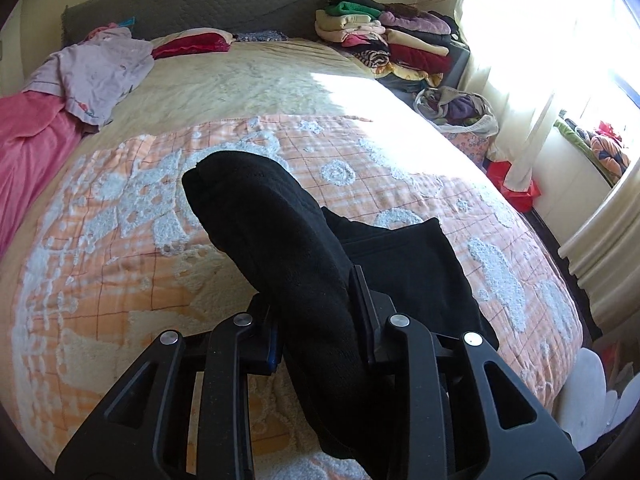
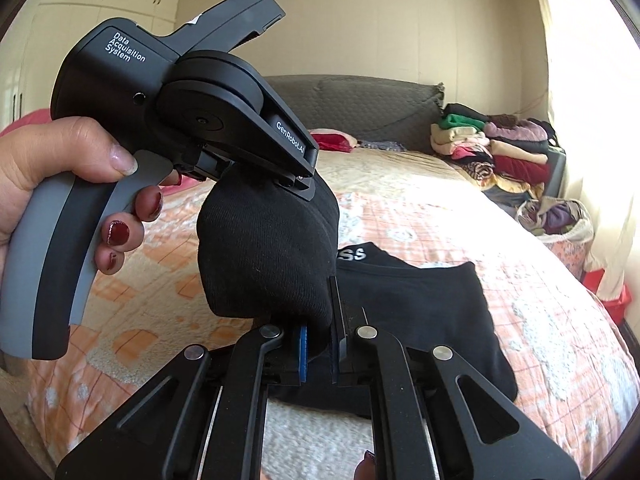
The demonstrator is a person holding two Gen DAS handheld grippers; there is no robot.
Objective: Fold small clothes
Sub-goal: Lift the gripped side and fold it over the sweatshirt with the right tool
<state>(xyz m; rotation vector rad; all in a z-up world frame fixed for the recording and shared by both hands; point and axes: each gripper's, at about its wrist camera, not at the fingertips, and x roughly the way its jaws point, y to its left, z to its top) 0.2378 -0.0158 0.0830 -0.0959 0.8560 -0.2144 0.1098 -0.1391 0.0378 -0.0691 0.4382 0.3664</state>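
Observation:
A black sock [image 1: 280,248] is held up above the bed. My left gripper [image 1: 316,320] is shut on it, and the sock stretches up and to the left past the fingers. In the right wrist view the same sock [image 2: 268,256] hangs between both tools: my right gripper [image 2: 320,344] is shut on its lower end, and the left gripper [image 2: 296,184] pinches its upper end. A second black garment [image 2: 424,320] with white lettering lies flat on the blanket under them; it also shows in the left wrist view [image 1: 416,268].
The bed carries an orange-and-white patterned blanket [image 1: 120,240]. Lilac and pink clothes [image 1: 92,76] lie at its far left. A stack of folded clothes [image 1: 392,44] and a bag of clothes [image 1: 456,108] stand at the far right by the curtain.

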